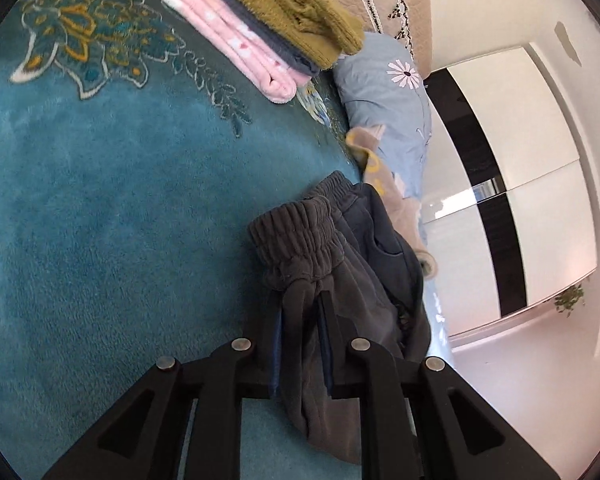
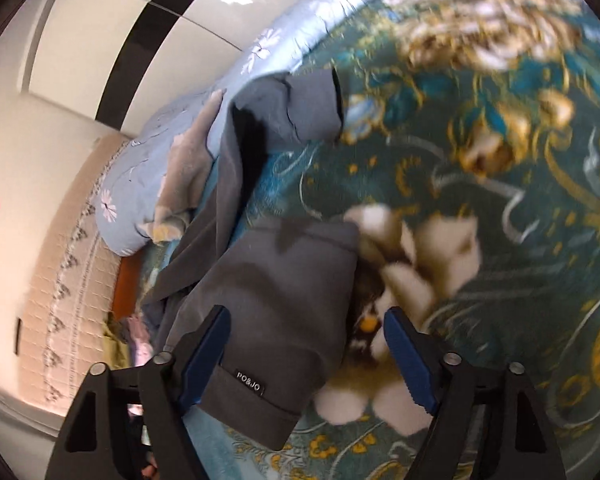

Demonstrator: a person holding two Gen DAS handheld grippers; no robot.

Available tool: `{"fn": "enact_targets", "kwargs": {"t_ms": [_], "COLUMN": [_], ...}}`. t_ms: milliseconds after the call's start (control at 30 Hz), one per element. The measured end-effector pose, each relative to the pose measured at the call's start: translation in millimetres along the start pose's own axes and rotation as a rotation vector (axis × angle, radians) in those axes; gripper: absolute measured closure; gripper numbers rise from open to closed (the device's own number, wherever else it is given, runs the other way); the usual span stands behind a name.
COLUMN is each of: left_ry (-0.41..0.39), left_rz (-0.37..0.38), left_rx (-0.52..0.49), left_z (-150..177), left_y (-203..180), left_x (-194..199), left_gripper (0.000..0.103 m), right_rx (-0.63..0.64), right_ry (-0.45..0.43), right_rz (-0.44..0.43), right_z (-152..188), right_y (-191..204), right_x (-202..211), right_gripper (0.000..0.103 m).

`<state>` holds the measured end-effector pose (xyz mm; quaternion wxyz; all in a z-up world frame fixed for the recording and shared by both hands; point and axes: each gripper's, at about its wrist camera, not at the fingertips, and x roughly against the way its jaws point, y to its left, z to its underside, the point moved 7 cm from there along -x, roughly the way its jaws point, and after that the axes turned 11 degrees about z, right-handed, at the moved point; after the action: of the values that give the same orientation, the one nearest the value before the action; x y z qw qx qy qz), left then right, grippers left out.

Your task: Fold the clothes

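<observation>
Teal floral blanket (image 1: 100, 200) covers bed; blue daisy-print pillow (image 1: 384, 92) at its edge, w/ folded stack (image 1: 260, 28) (pink, dk grey, olive) nearby. Grey trousers (image 1: 320, 260) lie on blanket beside pillow. L gripper (image 1: 300, 300) clenched on trouser fabric just below elastic waistband. R gripper (image 2: 306, 340) spread wide, trouser hem betw. fingers, not pinched. Hem tag (image 2: 248, 380) reads "PO&JO".

Probably a home bedroom: bed blanket (image 1: 100, 200), pillow (image 1: 384, 92), wardrobe (image 1: 532, 152).
</observation>
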<state>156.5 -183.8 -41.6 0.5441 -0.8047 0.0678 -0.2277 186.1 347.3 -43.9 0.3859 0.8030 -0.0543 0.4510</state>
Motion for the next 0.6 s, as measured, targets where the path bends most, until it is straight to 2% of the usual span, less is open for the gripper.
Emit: {"fn": "enact_targets", "kwargs": {"t_ms": [100,233,300,333,400,467,500,600], "left_ry": [0.009,0.011,0.014,0.017,0.024,0.030,0.033,0.038], "left_rz": [0.037,0.051,0.051,0.053,0.057,0.061,0.065,0.077], "left_rx": [0.029,0.019,0.014,0.017,0.022,0.031,0.037,0.048], "left_z": [-2,-3,-3,-2,-1,-2,-2,-2], "left_y": [2,-2,-3,-3,-3,-1,-1,-1], "left_x": [1,1,1,1,1,0,-1,-1], "left_gripper": [0.087,0.087,0.085,0.082,0.078,0.061,0.059,0.055], "right_rx": [-0.027,-0.036,-0.060,-0.075,-0.103,-0.145,-0.161,-0.124], "right_ry": [0.012,0.046,0.050,0.051,0.055,0.055,0.044,-0.018], "right_rz": [0.011,0.053,0.073,0.080,0.084,0.059,0.052,0.070], "right_z": [2,8,9,9,9,8,6,-5], "right_y": [1,5,3,1,1,4,6,24], "right_x": [-12,-28,-32,-34,-34,-29,-24,0], "right_gripper": [0.042,0.048,0.056,0.059,0.075,0.082,0.087,0.091]}}
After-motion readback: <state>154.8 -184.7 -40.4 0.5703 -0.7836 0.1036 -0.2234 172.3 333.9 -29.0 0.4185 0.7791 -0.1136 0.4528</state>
